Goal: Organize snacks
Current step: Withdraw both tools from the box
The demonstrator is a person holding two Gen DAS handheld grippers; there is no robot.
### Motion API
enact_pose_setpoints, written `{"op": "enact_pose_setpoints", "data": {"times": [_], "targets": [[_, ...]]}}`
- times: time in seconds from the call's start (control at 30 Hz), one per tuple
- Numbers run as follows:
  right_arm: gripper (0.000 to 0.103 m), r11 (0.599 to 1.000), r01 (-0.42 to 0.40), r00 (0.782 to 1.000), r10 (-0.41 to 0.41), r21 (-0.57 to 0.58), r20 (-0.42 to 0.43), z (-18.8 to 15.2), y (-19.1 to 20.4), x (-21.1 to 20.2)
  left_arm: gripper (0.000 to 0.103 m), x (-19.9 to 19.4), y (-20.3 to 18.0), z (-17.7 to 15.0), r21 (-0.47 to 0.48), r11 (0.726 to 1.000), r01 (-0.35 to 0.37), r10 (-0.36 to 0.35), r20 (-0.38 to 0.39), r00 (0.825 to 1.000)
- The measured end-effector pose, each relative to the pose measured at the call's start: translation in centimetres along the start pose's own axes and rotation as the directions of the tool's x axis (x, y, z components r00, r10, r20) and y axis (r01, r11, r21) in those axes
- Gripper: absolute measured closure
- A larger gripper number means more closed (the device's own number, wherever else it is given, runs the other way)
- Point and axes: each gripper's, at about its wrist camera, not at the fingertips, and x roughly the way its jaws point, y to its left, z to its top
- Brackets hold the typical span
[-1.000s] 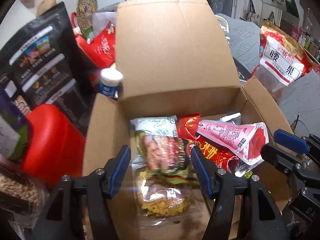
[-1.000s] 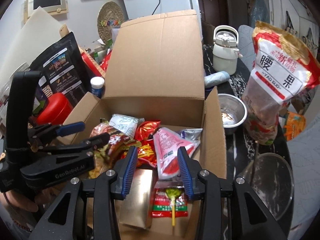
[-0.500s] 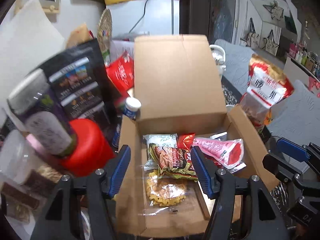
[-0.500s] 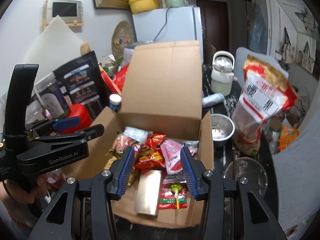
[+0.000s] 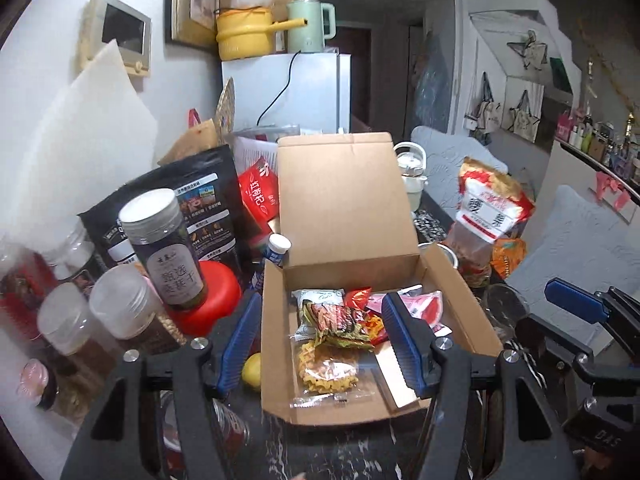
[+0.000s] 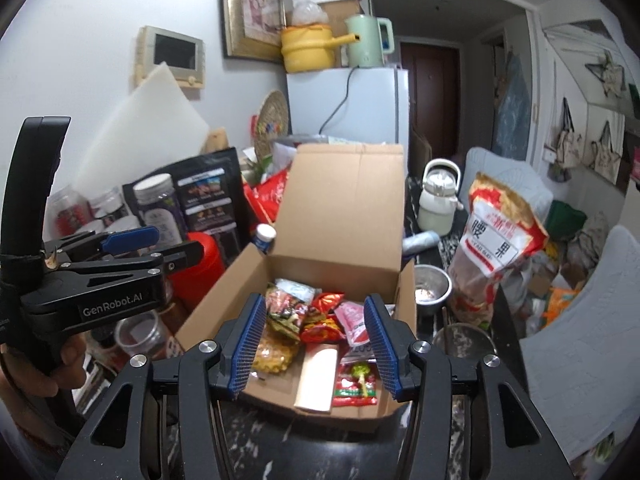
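An open cardboard box [image 5: 452,280] [image 6: 224,300] stands on the dark table with its lid up. Inside lie several snack packets: a clear bag of yellow crackers [image 5: 326,372], a green and red packet [image 5: 340,322], a pink pouch [image 6: 354,318] and a lollipop packet [image 6: 356,378]. My left gripper [image 5: 322,340] hangs open above the near side of the box, nothing between its fingers. My right gripper [image 6: 314,340] hovers beside it with its jaws opening, also empty. The left gripper's body [image 6: 92,280] fills the left of the right wrist view.
Jars [image 5: 160,248], a black pouch [image 5: 188,208] and a red tub [image 5: 208,300] crowd the left of the box. A big nut bag [image 5: 492,216] [image 6: 496,240], a steel bowl [image 6: 432,284], a white kettle [image 6: 438,200] and a glass lid [image 6: 464,340] stand to its right. A lemon [image 5: 252,370] lies near.
Both grippers have pulled back and up from the box, so it looks smaller and more of the room shows. The right gripper's jaws have spread wider. The snacks stay in the box.
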Motion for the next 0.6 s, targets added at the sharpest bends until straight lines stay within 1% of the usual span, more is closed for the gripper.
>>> {"op": "enact_pose_setpoints", "data": {"times": [0.1, 0.17, 0.2, 0.23, 0.27, 0.33, 0.37, 0.6], "targets": [[0.040, 1.000, -0.001, 1.000, 0.001, -0.002, 0.029, -0.4, 0.6, -1.7, 0.041, -1.7, 0.0, -0.4, 0.002, 1.000, 0.013, -0.013, 0.015, 1.000], [0.033, 1.000, 0.001, 0.999, -0.001, -0.001, 0.044, -0.6, 1.0, -2.7, 0.029, -2.8, 0.0, -0.8, 0.008, 1.000, 0.007, -0.008, 0.023, 1.000], [0.029, 1.000, 0.001, 0.999, -0.001, 0.001, 0.053, -0.7, 1.2, -3.2, 0.016, -3.3, 0.0, -1.0, 0.007, 1.000, 0.005, -0.005, 0.031, 1.000], [0.028, 1.000, 0.002, 0.998, -0.002, 0.002, 0.059, -0.9, 1.4, -3.6, 0.008, -3.9, 0.0, -1.2, 0.004, 1.000, 0.005, -0.006, 0.045, 0.999], [0.027, 1.000, 0.003, 0.998, -0.004, 0.003, 0.063, -1.0, 1.7, -4.0, 0.005, -4.5, 0.1, -1.5, 0.001, 1.000, 0.002, -0.002, 0.062, 0.998], [0.022, 1.000, 0.006, 0.998, -0.006, 0.002, 0.064, -1.4, 2.0, -4.6, 0.004, -5.7, 0.1, -2.1, 0.002, 1.000, -0.012, 0.012, 0.085, 0.996], [0.022, 1.000, 0.008, 0.998, -0.008, -0.001, 0.066, -1.6, 2.2, -4.9, 0.004, -6.1, 0.1, -2.4, 0.007, 1.000, -0.017, 0.017, 0.085, 0.996], [0.020, 1.000, 0.021, 0.997, -0.022, 0.018, 0.073, -3.6, 3.1, -6.5, 0.004, -7.0, 0.1, -4.7, 0.021, 1.000, -0.005, 0.004, 0.048, 0.999]]}}
